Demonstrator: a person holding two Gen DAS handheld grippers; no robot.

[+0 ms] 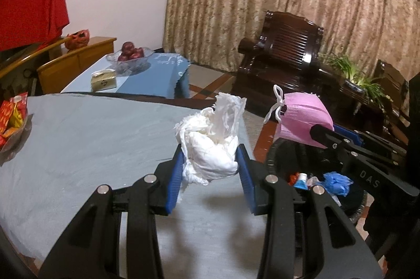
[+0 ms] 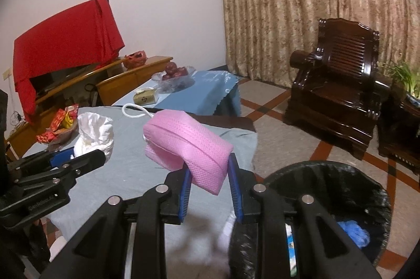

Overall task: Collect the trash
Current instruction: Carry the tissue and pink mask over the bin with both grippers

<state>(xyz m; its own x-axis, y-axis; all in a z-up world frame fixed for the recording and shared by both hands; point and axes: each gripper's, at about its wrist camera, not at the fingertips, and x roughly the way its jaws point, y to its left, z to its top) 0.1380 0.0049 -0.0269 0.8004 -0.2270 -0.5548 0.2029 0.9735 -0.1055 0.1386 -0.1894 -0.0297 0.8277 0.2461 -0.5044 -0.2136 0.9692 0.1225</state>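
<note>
My left gripper (image 1: 211, 166) is shut on a crumpled white tissue (image 1: 212, 145) and holds it above the grey table (image 1: 78, 142). The tissue also shows in the right wrist view (image 2: 94, 132), at the left gripper (image 2: 86, 155). My right gripper (image 2: 208, 174) is shut on a folded pink face mask (image 2: 186, 145) with white ear loops, held near the table's right edge. The mask shows in the left wrist view (image 1: 302, 118), just above the black trash bin (image 1: 273, 150). The bin (image 2: 367, 189) stands on the floor to the right, lined with a black bag, holding a blue glove (image 2: 354, 231) and other scraps.
A bowl of red snack packets (image 1: 13, 121) sits at the table's left edge. Behind is a low blue-covered table (image 1: 147, 79) with a fruit bowl (image 1: 131, 55) and a small box (image 1: 103, 80). A dark wooden armchair (image 2: 338, 89) and a plant (image 1: 351, 71) stand right.
</note>
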